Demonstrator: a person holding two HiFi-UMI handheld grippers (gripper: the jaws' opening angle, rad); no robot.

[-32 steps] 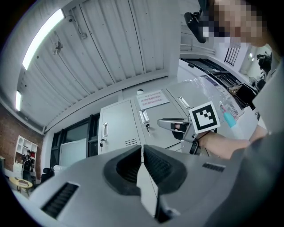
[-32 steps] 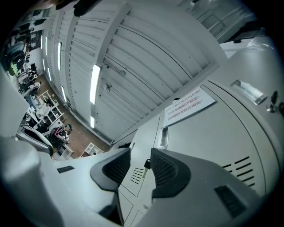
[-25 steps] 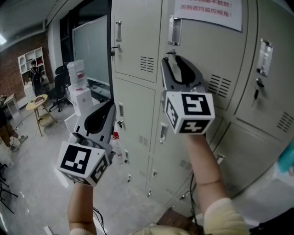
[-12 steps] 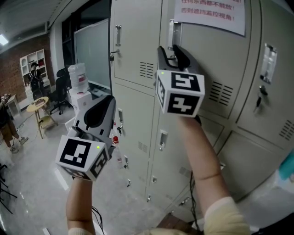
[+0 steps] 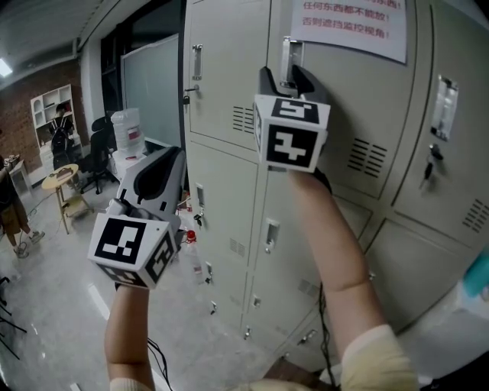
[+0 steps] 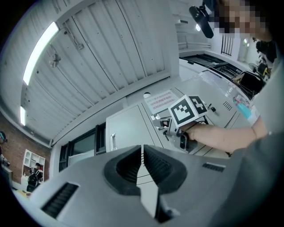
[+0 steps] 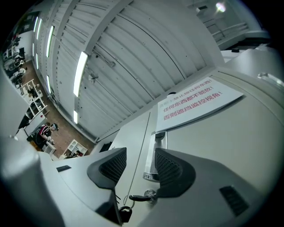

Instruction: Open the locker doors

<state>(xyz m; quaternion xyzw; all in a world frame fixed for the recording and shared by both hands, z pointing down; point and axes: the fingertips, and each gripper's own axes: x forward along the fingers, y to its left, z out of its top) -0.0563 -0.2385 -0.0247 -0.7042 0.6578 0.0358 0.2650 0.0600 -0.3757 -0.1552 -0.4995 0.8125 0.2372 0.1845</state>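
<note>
A bank of beige lockers (image 5: 229, 176) fills the head view, all doors closed. My right gripper (image 5: 293, 75) is raised to the upper middle door, its tips at the metal handle (image 5: 288, 53). In the right gripper view the handle (image 7: 151, 153) stands between the jaws, close to the right pad (image 7: 171, 170); the jaws are opening and do not press on it. A key (image 7: 141, 198) sticks out of the lock just below. My left gripper (image 5: 170, 159) hangs lower left, away from the lockers, shut with nothing in it (image 6: 142, 153).
A paper notice (image 5: 348, 23) with red print is stuck above the handle. Neighbouring doors have their own handles (image 5: 197, 57) (image 5: 443, 95). To the left the room holds a water dispenser (image 5: 126, 130), a round table (image 5: 59, 172) and a person (image 5: 9, 206).
My right gripper has risen along the door to the upper handle and its jaws have widened. The left gripper has lifted slightly.
</note>
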